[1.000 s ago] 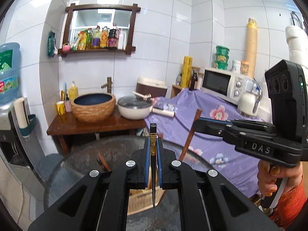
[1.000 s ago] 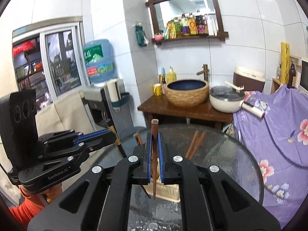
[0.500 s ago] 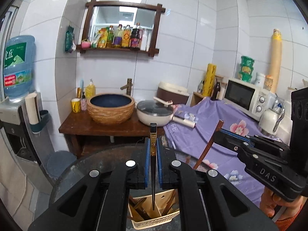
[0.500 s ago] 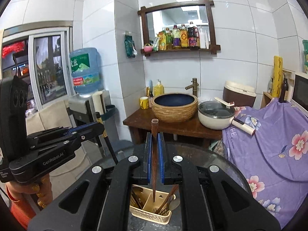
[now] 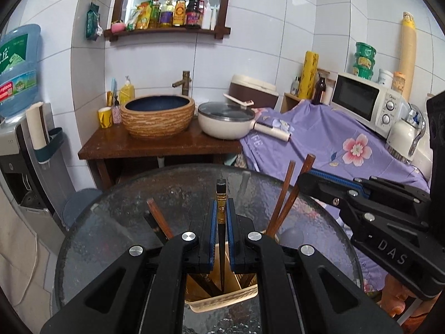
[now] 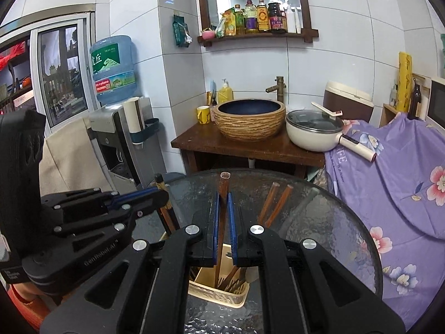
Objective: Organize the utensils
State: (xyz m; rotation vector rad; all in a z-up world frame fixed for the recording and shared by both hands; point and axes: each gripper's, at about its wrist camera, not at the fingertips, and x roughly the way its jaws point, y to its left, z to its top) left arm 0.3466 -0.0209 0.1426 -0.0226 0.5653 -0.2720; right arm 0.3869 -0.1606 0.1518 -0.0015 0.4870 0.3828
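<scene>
We've got the left claw (image 5: 221, 222) clamped on a black chopstick (image 5: 221, 194), right claw (image 6: 223, 217) on a brown chopstick (image 6: 224, 186); both tips in the beige holder (image 6: 219, 295) at 6 o'clock on the glass surface (image 6: 319, 222).

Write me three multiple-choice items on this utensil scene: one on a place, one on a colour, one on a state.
1. Where does the utensil holder stand?
A. on the round glass table
B. on the wooden washstand
C. on the microwave

2. What colour is the chopstick in the left gripper?
A. white
B. black with a gold band
C. green

3. How is the right gripper?
A. open and empty
B. shut on a spoon
C. shut on a brown chopstick

Answers: 1 A, the holder sits on the glass top; 2 B, dark shaft with a gold band near its end; 3 C, the blue pads clamp the brown stick.
</scene>
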